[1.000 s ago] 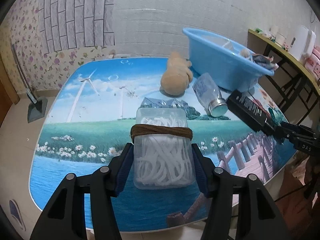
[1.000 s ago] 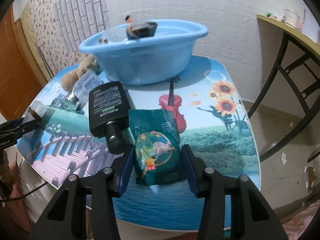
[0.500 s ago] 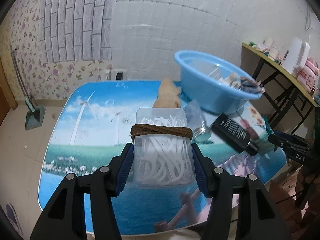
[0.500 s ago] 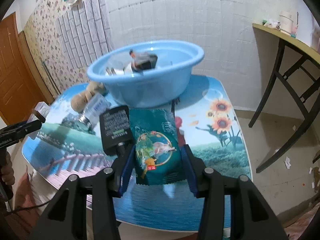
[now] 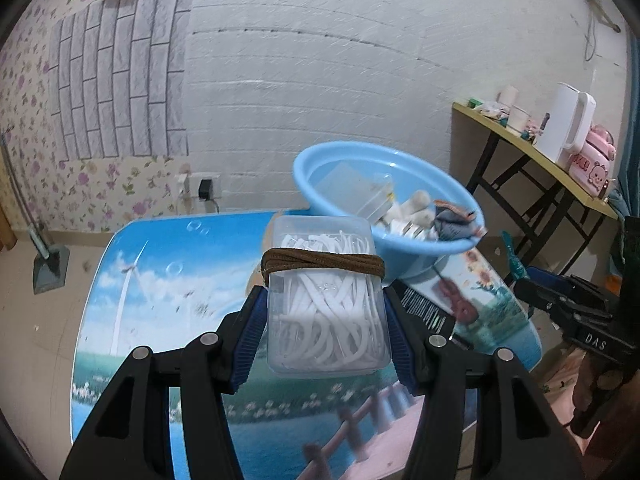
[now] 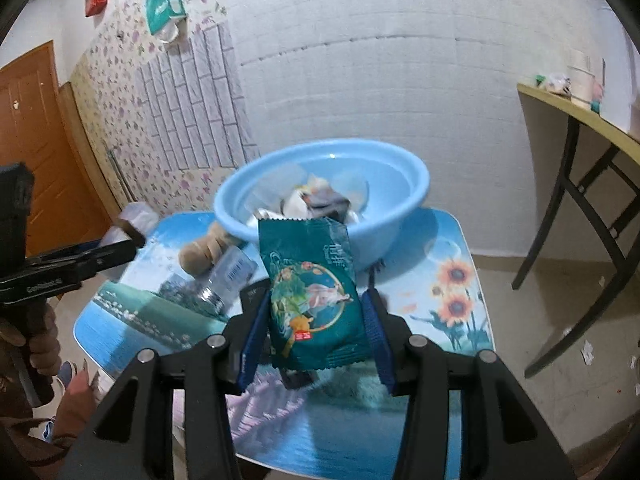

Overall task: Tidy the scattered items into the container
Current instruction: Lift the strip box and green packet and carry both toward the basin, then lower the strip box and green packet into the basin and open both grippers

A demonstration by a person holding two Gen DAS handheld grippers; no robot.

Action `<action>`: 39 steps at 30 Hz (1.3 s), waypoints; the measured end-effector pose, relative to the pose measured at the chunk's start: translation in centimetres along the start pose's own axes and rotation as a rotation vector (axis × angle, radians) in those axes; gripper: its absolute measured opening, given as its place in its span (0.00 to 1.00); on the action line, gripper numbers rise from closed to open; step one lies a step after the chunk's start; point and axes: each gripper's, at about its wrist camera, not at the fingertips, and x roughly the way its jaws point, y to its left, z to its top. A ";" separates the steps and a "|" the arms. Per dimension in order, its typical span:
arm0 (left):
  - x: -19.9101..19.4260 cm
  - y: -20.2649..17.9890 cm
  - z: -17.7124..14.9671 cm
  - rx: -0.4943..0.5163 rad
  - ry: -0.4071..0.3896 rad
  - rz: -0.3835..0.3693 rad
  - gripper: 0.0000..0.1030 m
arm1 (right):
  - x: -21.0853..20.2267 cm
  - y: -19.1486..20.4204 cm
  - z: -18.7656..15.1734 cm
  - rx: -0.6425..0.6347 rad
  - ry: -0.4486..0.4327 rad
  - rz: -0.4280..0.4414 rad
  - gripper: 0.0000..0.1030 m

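My left gripper is shut on a clear plastic box of white strips, bound with a brown cord, and holds it in the air above the table. The blue basin sits behind it to the right with several small items inside. My right gripper is shut on a green snack packet, lifted off the table in front of the blue basin. A brown plush toy, a clear jar and a black box lie on the table.
The picture-printed table has its rounded near edge below both grippers. A yellow side table on black legs stands at the right with a white jug. A dustpan leans at the left wall. A hand holds the other gripper at the left.
Both grippers have risen with their loads. The clear box and the green packet left the table, and the basin now sits lower and nearer in both views.
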 end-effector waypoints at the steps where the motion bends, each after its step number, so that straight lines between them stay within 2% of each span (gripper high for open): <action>1: 0.1 -0.3 0.3 0.002 -0.003 -0.004 0.54 | 0.0 0.1 0.3 -0.006 -0.007 0.006 0.44; 6: 0.7 -1.7 1.8 0.028 -0.013 -0.022 0.54 | 0.3 0.0 1.4 -0.004 -0.033 0.037 0.44; 15: 3.7 -4.0 3.8 0.055 0.009 -0.047 0.55 | 2.5 0.0 2.1 -0.021 -0.012 0.068 0.44; 22: 5.7 -5.6 5.3 0.090 0.018 -0.058 0.54 | 3.8 -0.8 3.2 -0.036 -0.029 0.083 0.44; 39: 11.3 -7.0 7.7 0.136 0.058 -0.076 0.55 | 7.9 -2.6 6.9 -0.048 -0.060 0.065 0.44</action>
